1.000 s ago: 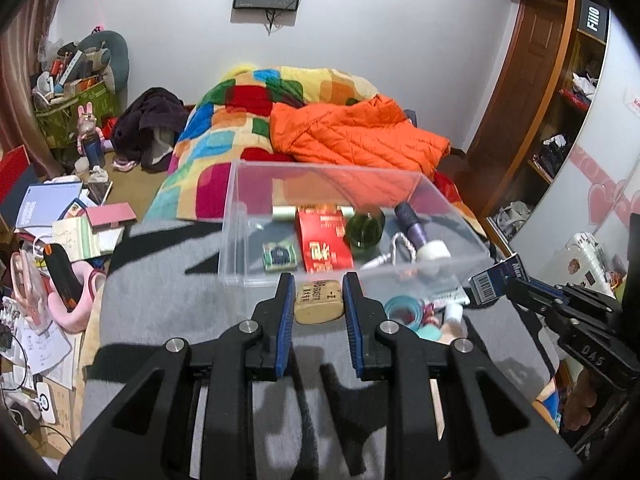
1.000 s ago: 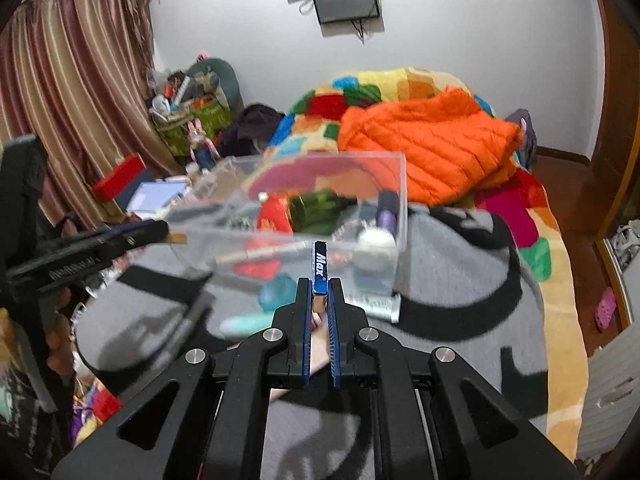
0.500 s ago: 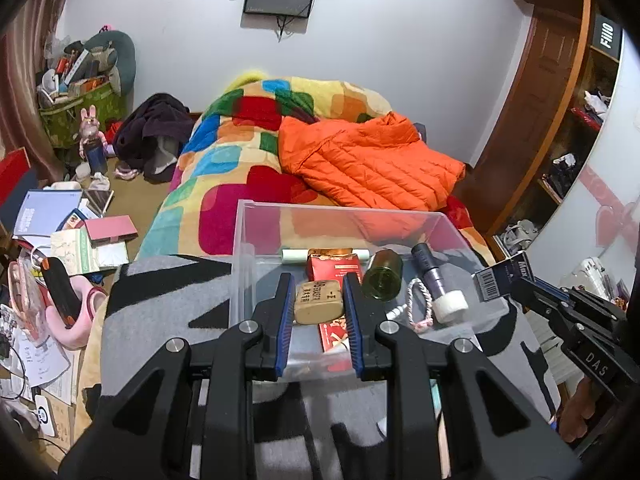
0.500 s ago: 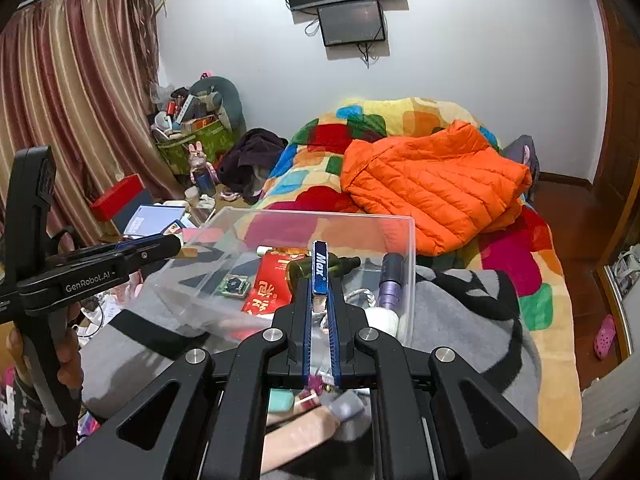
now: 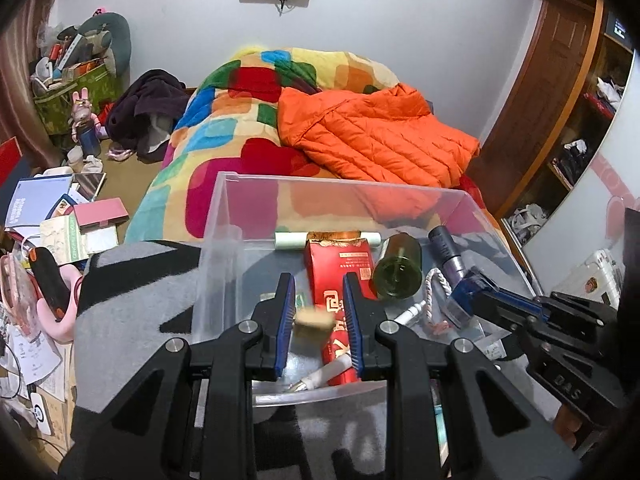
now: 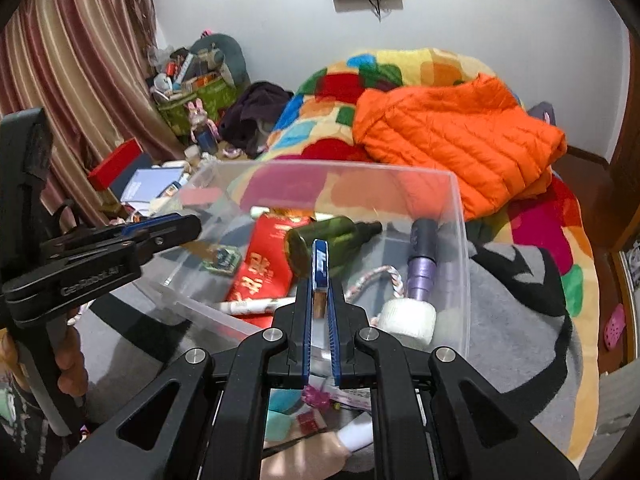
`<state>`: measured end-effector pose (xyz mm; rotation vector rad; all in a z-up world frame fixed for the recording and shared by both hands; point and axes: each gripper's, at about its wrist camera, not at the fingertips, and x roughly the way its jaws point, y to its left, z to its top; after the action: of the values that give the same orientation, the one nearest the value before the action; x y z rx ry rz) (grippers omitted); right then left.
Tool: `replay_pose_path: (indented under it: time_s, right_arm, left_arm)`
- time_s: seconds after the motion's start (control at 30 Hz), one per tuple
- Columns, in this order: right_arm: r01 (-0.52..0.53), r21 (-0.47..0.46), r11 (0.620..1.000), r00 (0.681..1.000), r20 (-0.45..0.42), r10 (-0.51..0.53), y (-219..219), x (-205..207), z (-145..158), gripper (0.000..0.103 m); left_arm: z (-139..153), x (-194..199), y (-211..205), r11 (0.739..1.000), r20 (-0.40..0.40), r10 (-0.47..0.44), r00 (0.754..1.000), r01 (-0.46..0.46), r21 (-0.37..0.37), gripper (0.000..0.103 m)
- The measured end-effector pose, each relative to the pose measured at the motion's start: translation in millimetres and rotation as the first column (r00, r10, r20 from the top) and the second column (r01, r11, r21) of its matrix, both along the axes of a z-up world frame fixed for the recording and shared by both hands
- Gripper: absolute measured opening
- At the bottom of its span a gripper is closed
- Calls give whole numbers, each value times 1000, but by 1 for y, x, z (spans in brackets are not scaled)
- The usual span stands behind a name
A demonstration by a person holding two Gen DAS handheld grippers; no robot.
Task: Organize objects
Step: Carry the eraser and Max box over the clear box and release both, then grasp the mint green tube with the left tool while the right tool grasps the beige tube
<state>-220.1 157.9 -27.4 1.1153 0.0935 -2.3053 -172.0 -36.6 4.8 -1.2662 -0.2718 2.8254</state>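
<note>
A clear plastic bin (image 5: 224, 216) (image 6: 456, 216) sits on a grey and black blanket on the bed. It holds a red packet (image 5: 340, 260) (image 6: 264, 272), a green bottle (image 5: 398, 270) (image 6: 324, 236), a purple tube (image 5: 448, 250) (image 6: 422, 256) and a small circuit board (image 6: 222, 260). My left gripper (image 5: 318, 320) is over the bin with its jaws apart; a blurred tan block (image 5: 314, 317) is between them, and I cannot tell if they touch it. My right gripper (image 6: 320, 304) is shut on a thin blue box (image 6: 320, 266) over the bin's near right side.
An orange jacket (image 5: 376, 136) lies on the colourful quilt (image 5: 240, 120) behind the bin. Books and clutter (image 5: 52, 216) cover the floor to the left. Small items (image 6: 312, 412) lie on the blanket in front of the bin. A wooden shelf (image 5: 560, 120) stands at the right.
Both grippers moved forward over the bin. The left jaws have widened and the tan block, held sharp before, is now blurred and lower between them. The right gripper still holds the blue box.
</note>
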Motion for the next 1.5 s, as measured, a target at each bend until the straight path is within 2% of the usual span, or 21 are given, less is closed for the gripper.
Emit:
replay_pose_path:
  time_s: [0.07, 0.23, 0.3, 0.47, 0.57, 0.7, 0.87, 1.07, 1.2, 1.33, 1.43, 1.5]
  right_arm:
    - [8, 19, 1000, 1000, 7, -8, 1, -2, -2, 9]
    - [42, 44, 998, 998, -39, -40, 8, 1, 5, 31]
    - [46, 46, 998, 997, -62, -44, 10, 6, 11, 33]
    - [61, 42, 997, 993, -102, -56, 15, 25, 26, 37]
    - [74, 26, 997, 991, -112, -71, 23, 36, 31, 48]
    - [83, 6, 997, 993, -89, -82, 33, 53, 29, 48]
    - [91, 22, 996, 996, -8, -91, 37, 71, 3, 48]
    - [110, 53, 993, 988, 106, -115, 38, 71, -37, 48]
    - [130, 58, 990, 984, 113, -136, 39, 67, -45, 48]
    - [154, 34, 988, 979, 131, -157, 43, 59, -49, 48]
    - [158, 23, 987, 978, 132, -160, 45, 54, -50, 48]
    - [167, 24, 986, 978, 124, -169, 45, 53, -51, 43]
  left_arm:
    - [2, 2, 2, 1000, -8, -2, 1000, 1, -13, 24]
    - [9, 8, 7, 999, -19, -16, 1000, 16, -30, 27]
    - [13, 12, 9, 999, -28, -17, 999, 16, -34, 30]
    - [23, 30, 10, 999, -57, -19, 998, 17, -33, 44]
    - [27, 43, 13, 999, -71, -23, 997, 20, -41, 52]
    - [25, 61, 15, 999, -67, -34, 997, 32, -39, 58]
    - [10, 76, 21, 998, -32, -51, 998, 50, -41, 58]
    - [-28, 80, 32, 994, 81, -113, 990, 111, 23, 58]
    - [-48, 79, 48, 986, 137, -169, 976, 167, 31, 58]
    - [-56, 75, 60, 982, 164, -186, 969, 184, 32, 58]
    - [-58, 74, 70, 979, 163, -198, 967, 202, -11, 58]
    - [-58, 73, 76, 975, 162, -214, 963, 221, -23, 58]
